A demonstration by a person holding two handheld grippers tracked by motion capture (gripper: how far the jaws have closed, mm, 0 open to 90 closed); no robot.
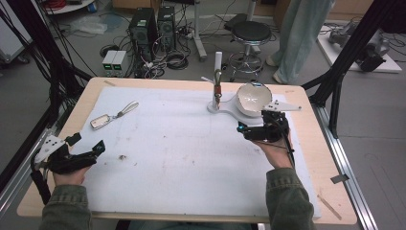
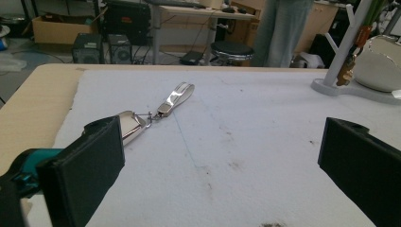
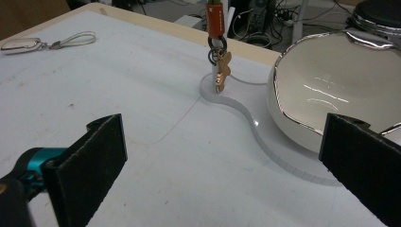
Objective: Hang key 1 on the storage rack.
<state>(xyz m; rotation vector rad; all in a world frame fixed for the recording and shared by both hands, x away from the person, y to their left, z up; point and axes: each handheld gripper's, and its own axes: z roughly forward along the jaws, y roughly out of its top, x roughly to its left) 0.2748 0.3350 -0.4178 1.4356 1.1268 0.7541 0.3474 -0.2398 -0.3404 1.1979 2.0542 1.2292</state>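
Observation:
A silver key fob on a looped strap [image 1: 113,115] [image 2: 156,111] [image 3: 45,42] lies on the white mat at the left. At the far middle, a white stand [image 1: 218,81] [image 3: 265,127] [image 2: 345,56] carries an orange-tagged key ring [image 1: 217,88] [image 3: 217,52] on its post and a shiny white bowl [image 1: 254,98] [image 3: 326,85] [image 2: 380,64] on its base. My left gripper [image 1: 88,148] [image 2: 215,170] is open near the mat's left front, just short of the fob. Beside the bowl, my right gripper [image 1: 251,129] [image 3: 222,165] is open and holds nothing.
The mat [image 1: 182,153] covers most of a wooden table [image 1: 316,158]. A small dark speck [image 1: 122,156] lies on the mat near the left gripper. Beyond the far edge are a stool [image 1: 250,36], computer towers [image 1: 152,28], cables, and a standing person's legs [image 1: 299,33].

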